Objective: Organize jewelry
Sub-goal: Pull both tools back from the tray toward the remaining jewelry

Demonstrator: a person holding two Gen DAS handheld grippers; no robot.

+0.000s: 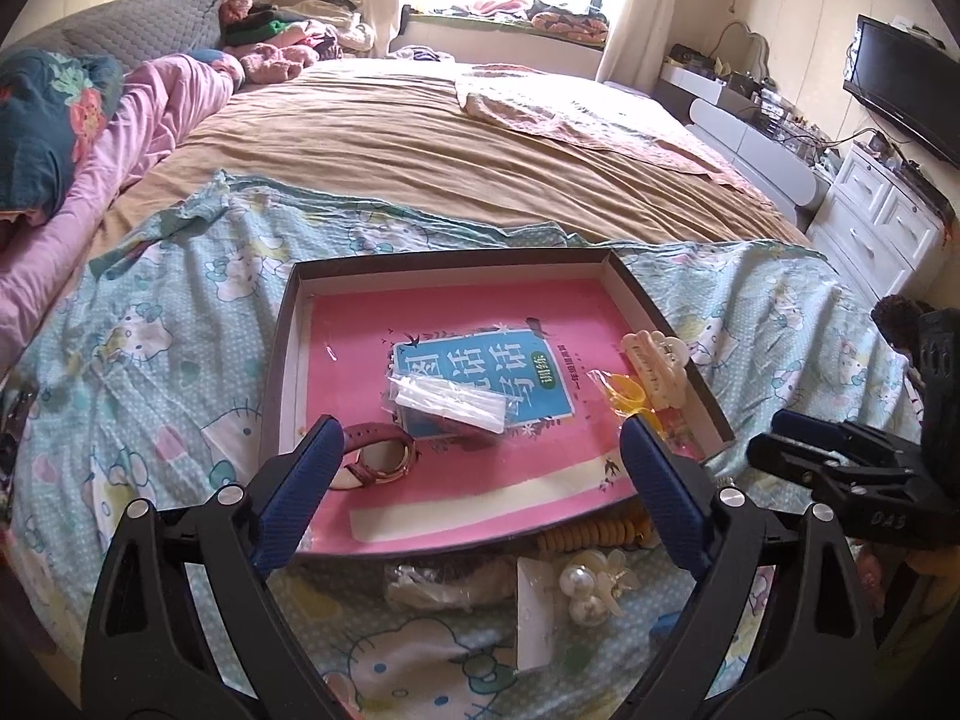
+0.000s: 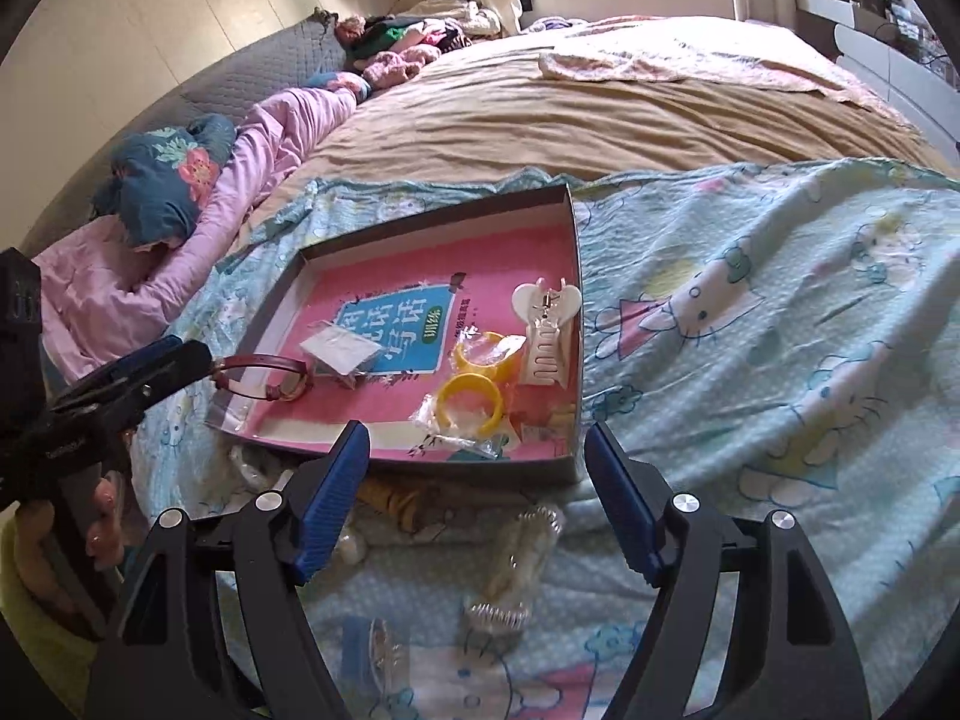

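Observation:
A shallow box tray (image 1: 636,282) (image 2: 573,252) lined with a pink book lies on the bed. In it are a maroon-strap watch (image 1: 378,459) (image 2: 282,381), a clear packet (image 1: 447,402) (image 2: 342,351), yellow bangles in plastic (image 2: 471,405) (image 1: 627,399) and a cream hair claw (image 1: 657,369) (image 2: 546,333). My left gripper (image 1: 480,465) is open over the tray's near edge; its left finger is next to the watch. My right gripper (image 2: 474,474) is open and empty just before the tray. Pearl pieces (image 1: 585,594), a beige bead bracelet (image 1: 594,534) and a spiral hair tie (image 2: 522,546) lie on the sheet in front.
The tray rests on a Hello Kitty sheet (image 1: 150,360) over a brown bed cover (image 1: 420,150). Pillows and a pink quilt (image 1: 120,138) lie left. White drawers (image 1: 882,222) and a TV (image 1: 906,84) stand right. A white card (image 1: 534,612) and a bagged item (image 2: 384,654) lie near.

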